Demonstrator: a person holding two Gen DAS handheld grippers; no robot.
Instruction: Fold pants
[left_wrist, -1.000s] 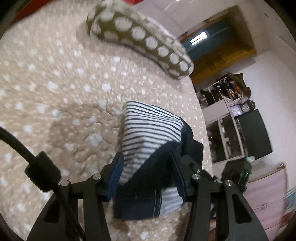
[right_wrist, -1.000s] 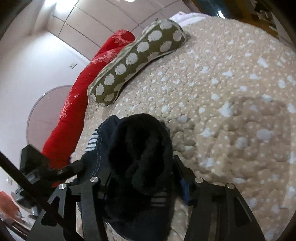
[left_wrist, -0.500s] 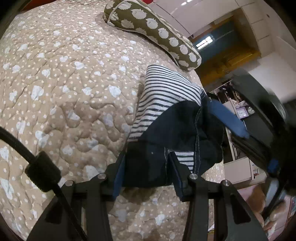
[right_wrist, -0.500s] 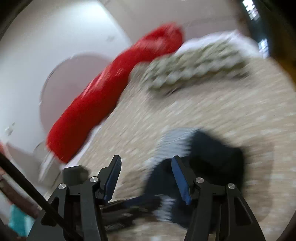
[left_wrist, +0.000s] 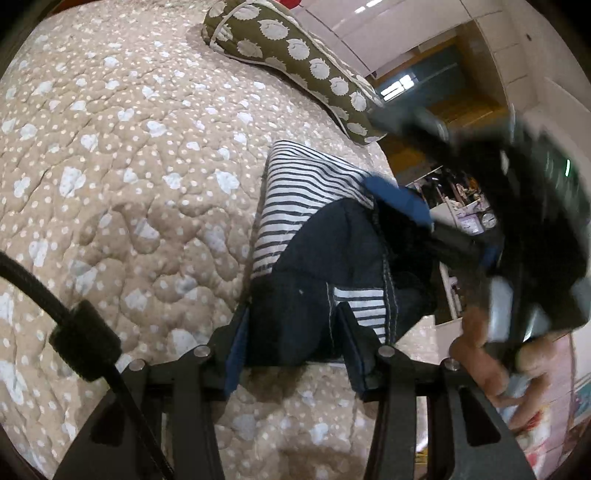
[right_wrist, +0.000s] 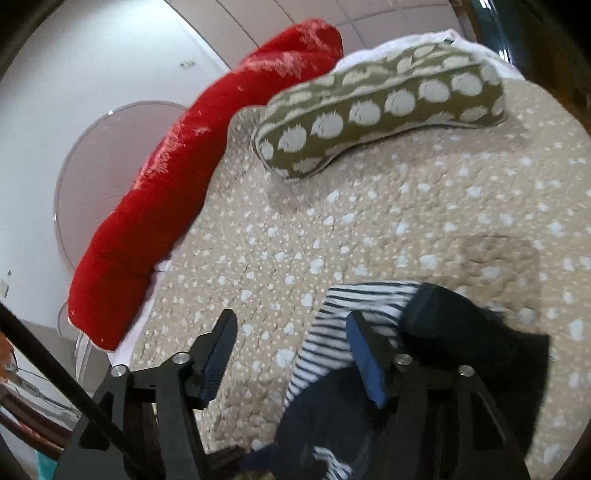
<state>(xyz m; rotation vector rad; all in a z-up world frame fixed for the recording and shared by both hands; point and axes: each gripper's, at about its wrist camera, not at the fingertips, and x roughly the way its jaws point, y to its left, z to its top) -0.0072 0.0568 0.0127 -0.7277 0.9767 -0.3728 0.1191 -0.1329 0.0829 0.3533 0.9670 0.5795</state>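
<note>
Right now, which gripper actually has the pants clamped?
The left gripper: its jaws pinch the navy striped pants. The right gripper has jaws opening, nothing between them.

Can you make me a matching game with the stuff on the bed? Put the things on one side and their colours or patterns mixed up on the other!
Things:
1. long pillow
2. pants
3. rolled blanket
4. bedspread

Looks:
A. plain red
B. beige with small white spots
C. olive green with white hedgehog shapes
D. dark navy with a striped lining

Pairs: 1-C, 2-D, 3-A, 4-B
</note>
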